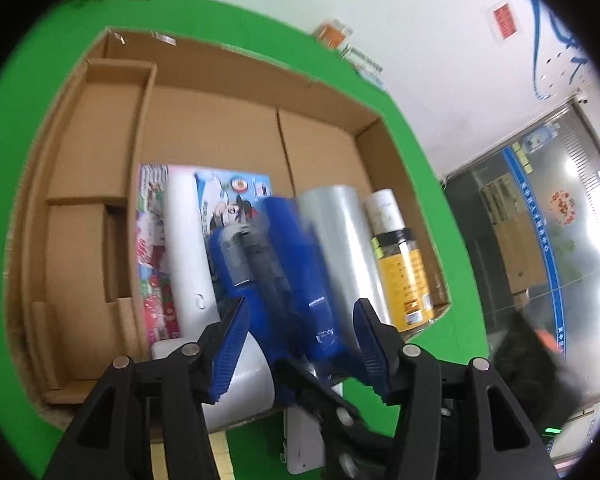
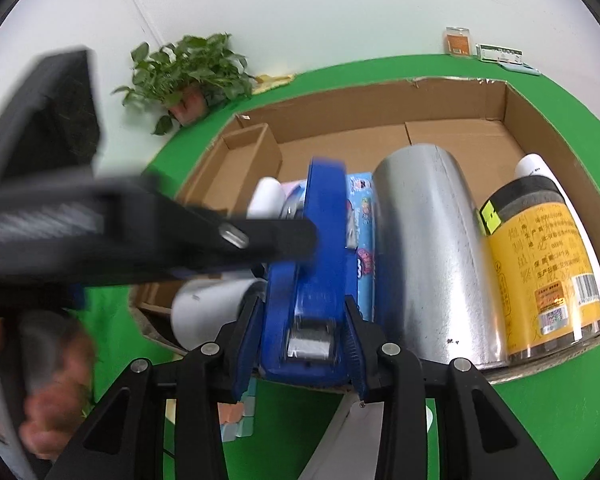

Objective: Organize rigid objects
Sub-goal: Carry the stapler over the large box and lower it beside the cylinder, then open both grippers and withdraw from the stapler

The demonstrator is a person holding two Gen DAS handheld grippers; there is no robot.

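Observation:
An open cardboard box [image 1: 220, 76] lies on a green table [image 2: 540, 420]. In it lie a colourful printed pack [image 1: 236, 192], a white tube [image 1: 184, 240], a clear film roll [image 2: 432, 248], a yellow-labelled jar [image 2: 548, 272] and a white bottle [image 2: 534, 166]. My right gripper [image 2: 303, 300] is shut on a blue tape dispenser [image 2: 320, 240], its pads pressing both sides, just left of the film roll. My left gripper [image 1: 303, 302] stands open around the dispenser [image 1: 300, 248], with a gap at its left pad. One of its fingers [image 2: 268, 238] reaches in from the left.
Cardboard dividers [image 1: 100, 128] fill the box's left side. A potted plant [image 2: 188, 72] and small jars [image 2: 458, 40] stand at the table's far edge. A hand [image 2: 40, 380] holds the left gripper. Pastel blocks [image 2: 236, 420] lie in front of the box.

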